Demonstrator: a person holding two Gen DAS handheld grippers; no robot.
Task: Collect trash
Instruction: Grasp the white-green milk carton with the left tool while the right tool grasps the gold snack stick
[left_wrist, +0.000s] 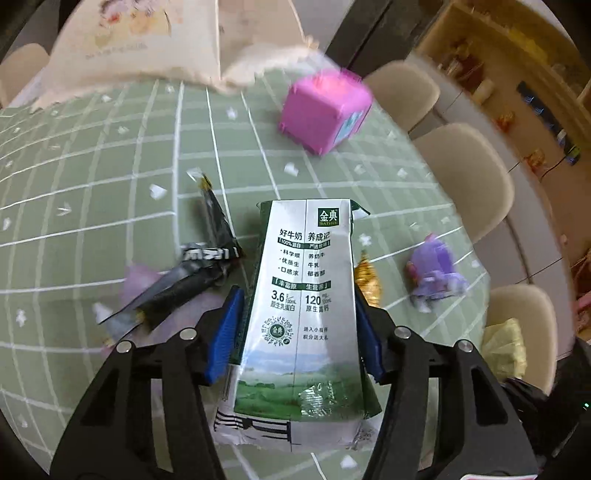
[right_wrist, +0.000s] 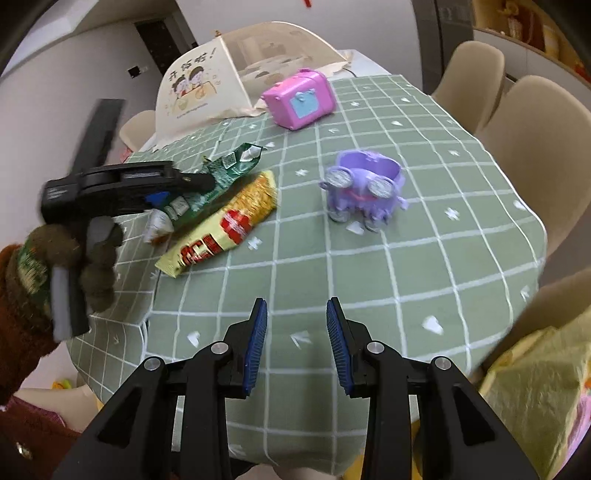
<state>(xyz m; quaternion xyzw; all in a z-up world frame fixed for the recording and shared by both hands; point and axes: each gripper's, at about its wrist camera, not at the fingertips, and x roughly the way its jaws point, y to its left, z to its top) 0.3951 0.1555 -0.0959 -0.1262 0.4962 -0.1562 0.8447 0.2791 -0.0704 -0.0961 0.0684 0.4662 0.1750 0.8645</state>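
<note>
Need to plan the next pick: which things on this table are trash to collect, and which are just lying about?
Trash:
- milk carton, in left gripper
- yellow snack wrapper
- black wrapper

Lying about:
- pink toy box
- purple toy
- food cover

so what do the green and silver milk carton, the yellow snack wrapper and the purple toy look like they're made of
Green and silver milk carton: likely foil-lined coated paperboard; folded seams, creased base, metallic sheen.
Yellow snack wrapper: thin glossy plastic film, probably; crinkled, flat, with glare.
Purple toy: moulded hard plastic, it seems; smooth, rigid shape, glittery round eyes.
</note>
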